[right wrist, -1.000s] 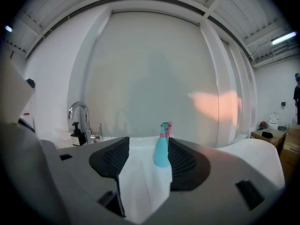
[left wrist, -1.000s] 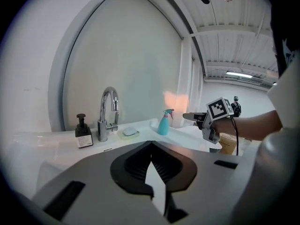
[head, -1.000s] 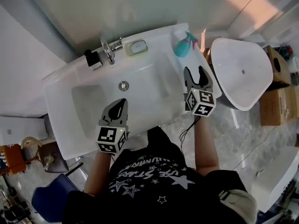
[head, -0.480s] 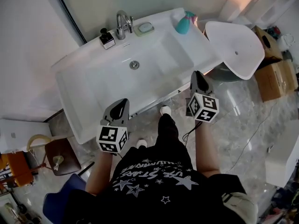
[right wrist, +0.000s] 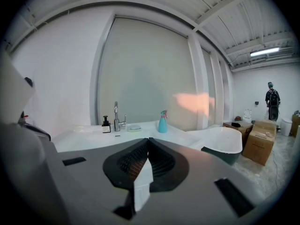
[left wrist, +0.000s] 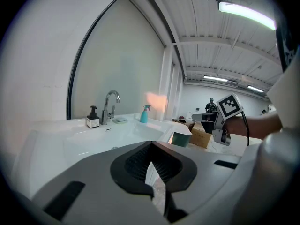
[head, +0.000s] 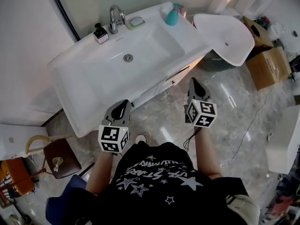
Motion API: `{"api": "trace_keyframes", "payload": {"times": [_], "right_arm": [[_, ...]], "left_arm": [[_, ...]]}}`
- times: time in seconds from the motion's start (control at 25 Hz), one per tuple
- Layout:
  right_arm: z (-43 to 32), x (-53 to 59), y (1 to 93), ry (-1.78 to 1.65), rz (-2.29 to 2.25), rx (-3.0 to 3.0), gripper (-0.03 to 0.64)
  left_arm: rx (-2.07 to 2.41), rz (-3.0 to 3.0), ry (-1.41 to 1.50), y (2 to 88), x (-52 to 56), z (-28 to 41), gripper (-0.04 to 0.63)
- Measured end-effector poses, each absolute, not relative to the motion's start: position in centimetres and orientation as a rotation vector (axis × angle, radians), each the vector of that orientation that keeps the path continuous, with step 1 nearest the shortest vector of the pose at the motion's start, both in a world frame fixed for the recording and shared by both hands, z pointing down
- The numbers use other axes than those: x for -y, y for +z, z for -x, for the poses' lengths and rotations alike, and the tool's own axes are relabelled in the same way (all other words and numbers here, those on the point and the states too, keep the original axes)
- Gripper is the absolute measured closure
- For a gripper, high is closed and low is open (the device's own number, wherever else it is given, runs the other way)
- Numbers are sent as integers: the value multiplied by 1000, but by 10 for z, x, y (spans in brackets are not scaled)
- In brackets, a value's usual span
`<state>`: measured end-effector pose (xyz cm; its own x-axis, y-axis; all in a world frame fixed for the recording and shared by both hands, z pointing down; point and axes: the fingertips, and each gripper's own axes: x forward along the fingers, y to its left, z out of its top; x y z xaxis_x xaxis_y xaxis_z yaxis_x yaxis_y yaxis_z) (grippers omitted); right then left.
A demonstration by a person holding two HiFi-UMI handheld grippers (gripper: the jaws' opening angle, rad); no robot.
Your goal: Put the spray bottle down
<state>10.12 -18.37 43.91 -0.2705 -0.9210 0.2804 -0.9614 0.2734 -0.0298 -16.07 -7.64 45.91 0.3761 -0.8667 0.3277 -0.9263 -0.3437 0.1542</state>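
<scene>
The teal spray bottle (head: pixel 171 16) stands upright on the back right corner of the white sink (head: pixel 70 78), free of both grippers. It also shows far off in the left gripper view (left wrist: pixel 144 114) and in the right gripper view (right wrist: pixel 162 122). My left gripper (head: pixel 122 106) is shut and empty, held over the floor just in front of the sink's edge. My right gripper (head: pixel 195 84) is also shut with nothing in it, over the floor and well short of the bottle. Both point toward the sink.
A faucet (head: pixel 114 18), a dark soap dispenser (head: pixel 100 33) and a soap dish (head: pixel 136 21) sit along the sink's back. A white tub (head: pixel 225 36) stands to its right, with cardboard boxes (head: pixel 267 67) beyond. A brown stool (head: pixel 58 156) is at lower left. A person (right wrist: pixel 271 99) stands far off.
The person has stepped back from the sink, so both grippers now hang over the floor. The right gripper, open beside the bottle a second ago, has shut.
</scene>
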Motion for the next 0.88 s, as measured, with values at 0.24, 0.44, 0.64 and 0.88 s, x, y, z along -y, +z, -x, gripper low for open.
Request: {"api": "trace_keyframes", "payload": {"times": [0.24,0.44,0.64,0.88], "right_arm": [[-117,153,441,327,-1677,2377,604],[-136,117,446,339,-1607,2414,604],[-160,86,444,341,-1611,2448,604],[-199,35,436,343,-1610,2463,604]], "left_arm": [[1569,-2359,286,447,57,122,580],[1585,-2364,298,440,30,89,580],[1615,-2350,309,440,-5,67,580],[1633,-2332,314,437,-56,36,580]]}}
